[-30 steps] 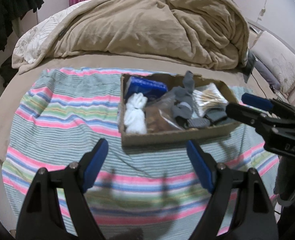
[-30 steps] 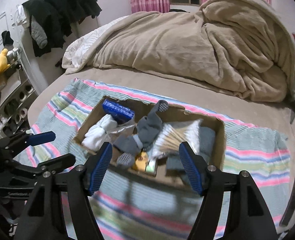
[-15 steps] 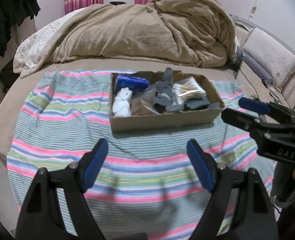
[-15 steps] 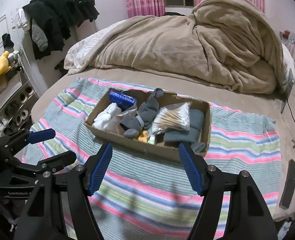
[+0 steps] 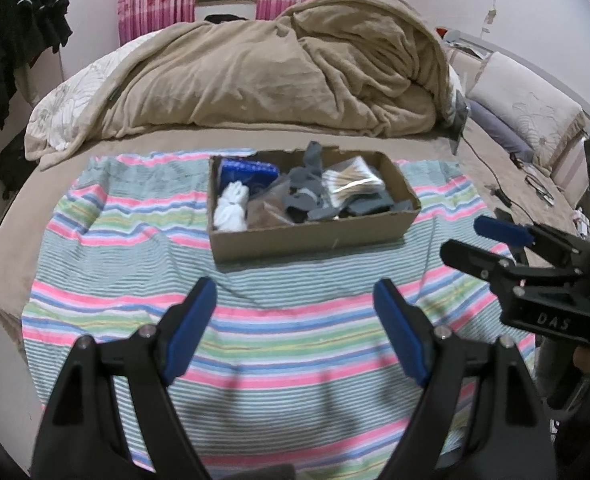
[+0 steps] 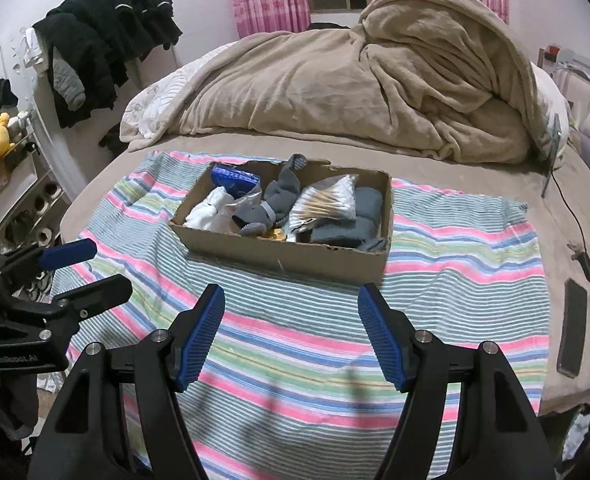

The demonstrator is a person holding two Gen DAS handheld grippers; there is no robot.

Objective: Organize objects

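A cardboard box (image 5: 315, 236) (image 6: 295, 256) sits on a striped cloth (image 5: 135, 280) (image 6: 455, 280) on the bed. It holds a blue pack (image 5: 247, 170) (image 6: 235, 178), white rolled socks (image 5: 233, 210) (image 6: 209, 210), grey socks (image 5: 307, 184) (image 6: 283, 196), a bag of cotton swabs (image 5: 353, 180) (image 6: 329, 200) and a folded grey cloth (image 6: 355, 220). My left gripper (image 5: 295, 324) is open and empty, well back from the box. My right gripper (image 6: 291, 328) is open and empty, also back from the box; it shows at the right of the left wrist view (image 5: 491, 240).
A heaped beige blanket (image 5: 275, 76) (image 6: 375, 88) lies behind the box. A dark phone (image 6: 573, 332) and a charger cable (image 6: 575, 224) lie at the bed's right edge. Dark clothes (image 6: 103, 48) hang at the left. Pillows (image 5: 527, 116) lie at the far right.
Both grippers have pulled back from the box, which now looks smaller and farther away. Both stayed open and empty.
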